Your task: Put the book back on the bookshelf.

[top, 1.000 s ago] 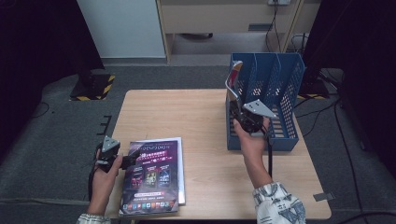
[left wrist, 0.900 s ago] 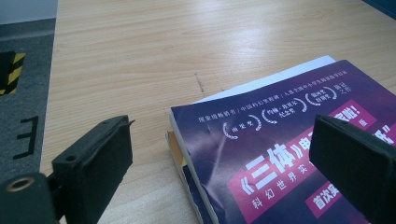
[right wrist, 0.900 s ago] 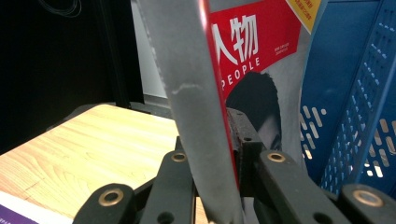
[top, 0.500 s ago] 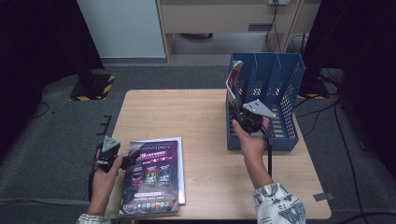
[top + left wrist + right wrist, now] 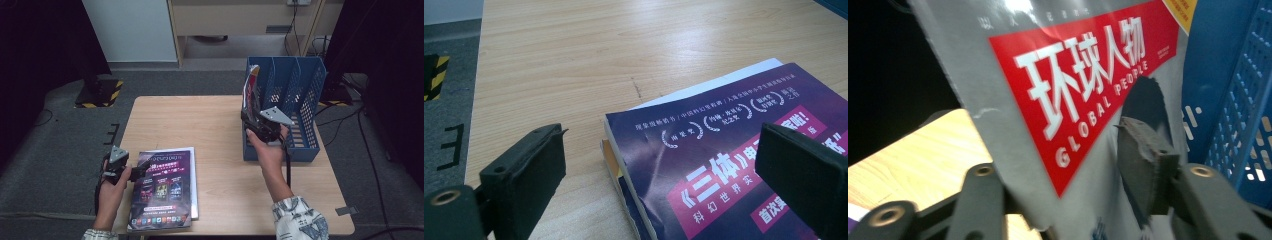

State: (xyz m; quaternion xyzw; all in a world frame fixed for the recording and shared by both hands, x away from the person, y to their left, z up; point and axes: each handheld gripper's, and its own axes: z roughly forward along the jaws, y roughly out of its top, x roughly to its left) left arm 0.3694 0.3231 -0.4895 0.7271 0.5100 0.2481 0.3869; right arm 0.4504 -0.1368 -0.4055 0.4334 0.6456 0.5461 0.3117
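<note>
a: far left, the left tool [image 5: 142, 167] rests at the near-left corner of the tabletop [image 5: 200, 120], jaws standing apart. in the left gripper view they straddle the top corner of a purple book [image 5: 734, 165] without pressing it. the book lies flat on other printed matter.

b: and moving right?

a: bare wood, then the right tool [image 5: 255, 120] at the blue file rack [image 5: 305, 150] on the right side of the tabletop. a grey magazine with a red title block [image 5: 1083, 90] stands upright in the rack's leftmost slot.

b: clamped on it?

a: no. its jaws have just been opening; in the right gripper view the magazine is between them, but the one pad that shows seems off the cover, so the grip looks released.

b: so the step?

a: filing, it appears: one magazine in. the next move likely calls for drawing the right tool back without tipping the magazine, then the left closing on the book's edge.
</note>
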